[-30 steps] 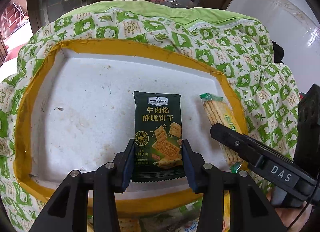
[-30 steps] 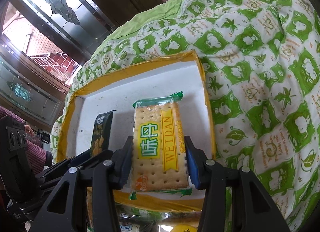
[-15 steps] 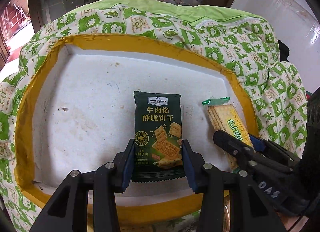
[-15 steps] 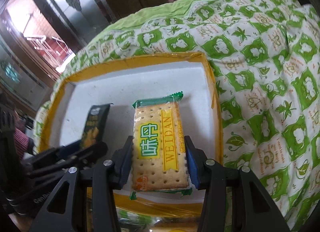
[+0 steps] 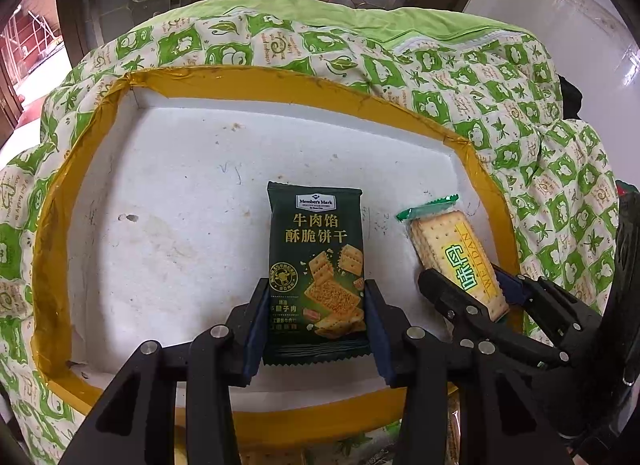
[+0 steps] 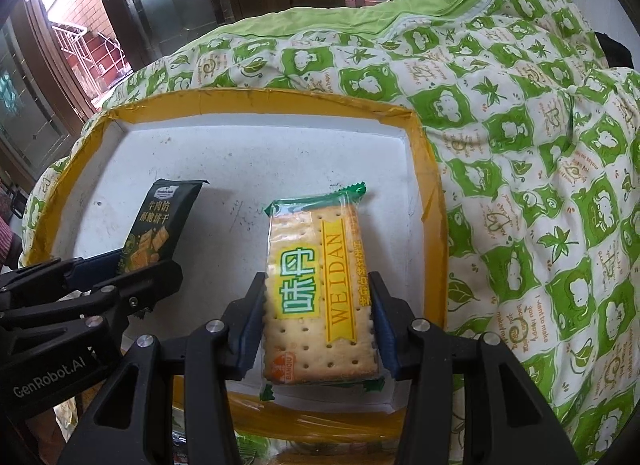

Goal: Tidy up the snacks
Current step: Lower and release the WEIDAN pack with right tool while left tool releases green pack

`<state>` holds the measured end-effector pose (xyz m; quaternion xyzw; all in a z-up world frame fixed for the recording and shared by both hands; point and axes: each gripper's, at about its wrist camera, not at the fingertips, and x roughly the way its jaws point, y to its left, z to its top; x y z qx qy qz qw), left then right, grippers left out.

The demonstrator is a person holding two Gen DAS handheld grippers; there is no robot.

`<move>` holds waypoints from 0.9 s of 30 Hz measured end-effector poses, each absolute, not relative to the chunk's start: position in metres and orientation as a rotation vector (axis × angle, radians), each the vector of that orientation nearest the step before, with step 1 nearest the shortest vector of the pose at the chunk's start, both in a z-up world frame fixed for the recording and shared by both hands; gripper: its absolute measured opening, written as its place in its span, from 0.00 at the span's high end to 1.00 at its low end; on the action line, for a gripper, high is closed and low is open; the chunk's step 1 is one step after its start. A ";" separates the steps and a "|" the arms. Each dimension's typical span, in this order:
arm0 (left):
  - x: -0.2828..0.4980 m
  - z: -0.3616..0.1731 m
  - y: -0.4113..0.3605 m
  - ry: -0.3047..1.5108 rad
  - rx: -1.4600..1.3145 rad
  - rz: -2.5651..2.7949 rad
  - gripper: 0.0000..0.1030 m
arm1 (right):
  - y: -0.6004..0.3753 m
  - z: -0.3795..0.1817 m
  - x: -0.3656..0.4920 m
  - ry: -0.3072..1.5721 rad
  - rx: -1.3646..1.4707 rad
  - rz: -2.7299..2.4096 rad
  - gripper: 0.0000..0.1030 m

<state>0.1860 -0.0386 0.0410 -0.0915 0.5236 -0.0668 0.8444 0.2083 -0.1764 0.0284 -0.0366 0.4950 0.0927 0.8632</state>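
My left gripper is shut on a dark green biscuit packet, holding it upright over the white foam tray with its yellow taped rim. My right gripper is shut on a clear cracker packet with a yellow WEIDAN label, held over the tray's right part. In the left wrist view the cracker packet hangs to the right of the green packet, in the right gripper. In the right wrist view the green packet and the left gripper show at the left.
The tray lies on a green and white patterned quilt. More snack packets show below the tray's near rim. Glass doors and dark wood frames stand behind. A sleeve shows at the far left.
The right gripper has rolled and come slightly lower, so the cracker packet now faces up in the left wrist view. The left gripper and its green packet have stayed put.
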 end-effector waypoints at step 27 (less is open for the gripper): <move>0.164 0.046 -0.042 1.077 -0.162 -0.156 0.39 | -0.206 0.055 0.182 0.982 0.109 0.223 0.46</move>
